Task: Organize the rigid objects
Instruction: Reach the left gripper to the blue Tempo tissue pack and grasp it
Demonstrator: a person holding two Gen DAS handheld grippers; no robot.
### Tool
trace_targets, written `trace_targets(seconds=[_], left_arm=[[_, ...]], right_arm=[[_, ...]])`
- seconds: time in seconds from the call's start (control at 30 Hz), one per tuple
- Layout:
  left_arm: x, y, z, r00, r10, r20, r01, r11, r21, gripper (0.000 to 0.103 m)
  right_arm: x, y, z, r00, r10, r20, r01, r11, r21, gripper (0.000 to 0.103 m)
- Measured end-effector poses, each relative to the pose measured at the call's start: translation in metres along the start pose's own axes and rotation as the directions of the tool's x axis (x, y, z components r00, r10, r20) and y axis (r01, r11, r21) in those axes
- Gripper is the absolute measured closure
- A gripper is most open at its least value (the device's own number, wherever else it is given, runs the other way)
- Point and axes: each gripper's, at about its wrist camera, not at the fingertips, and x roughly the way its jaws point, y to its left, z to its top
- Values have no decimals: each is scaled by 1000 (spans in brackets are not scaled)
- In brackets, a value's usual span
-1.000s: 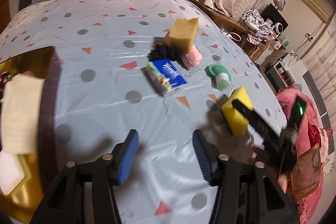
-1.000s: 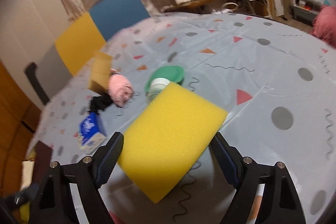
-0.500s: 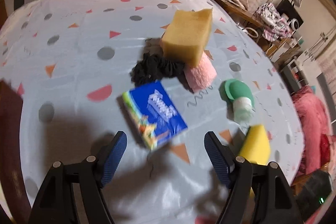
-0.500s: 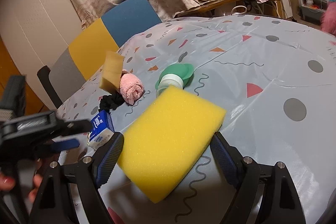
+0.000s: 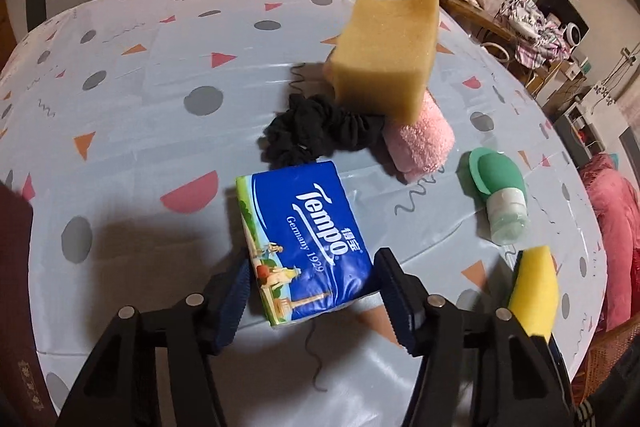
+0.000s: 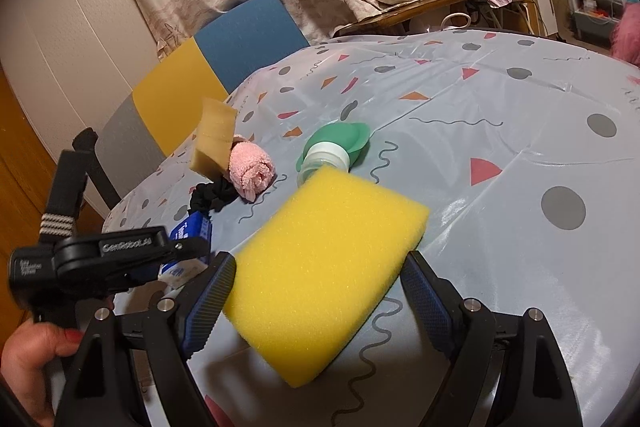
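Left gripper [image 5: 312, 291] straddles the near end of the blue tissue pack [image 5: 306, 237], which lies flat on the patterned tablecloth [image 5: 160, 107]. Jaws closing, pack between them; left pad at the pack's edge, right pad just beside its corner, firm contact not confirmed.

Right gripper [image 6: 316, 291] pinches the yellow sponge [image 6: 328, 267] across its width, both pads pressed to its sides, sponge raised above the cloth.

Beyond the pack: black scrunchie [image 5: 316, 131], touching the rolled pink towel [image 5: 420, 141]. Tan sponge [image 5: 386, 49] leans on the towel. Green bottle [image 5: 500, 187] lies on its side, right of the towel.
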Motion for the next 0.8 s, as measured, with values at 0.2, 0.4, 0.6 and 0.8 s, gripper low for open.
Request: trace_targets(seconds=[0.2,0.4,0.6,0.8], left_arm=[[-16,9,-27,999,-28,36,27,1000,8,42],[-37,16,-62,997,-58,47,57,998,15,43],[-61,30,-91,995,-83,55,83,997,12,43],[-87,51,-113,990,-111,85,110,994,19,44]], right_arm=[[1,1,0,1000,-2,0,2,1000,-2,18],[1,1,0,1000,-7,-2,7,1000,-8,18],[1,1,0,1000,-11,-3,11,1000,-11,18],[2,2,0,1000,-23,-6,23,1000,-21,18]])
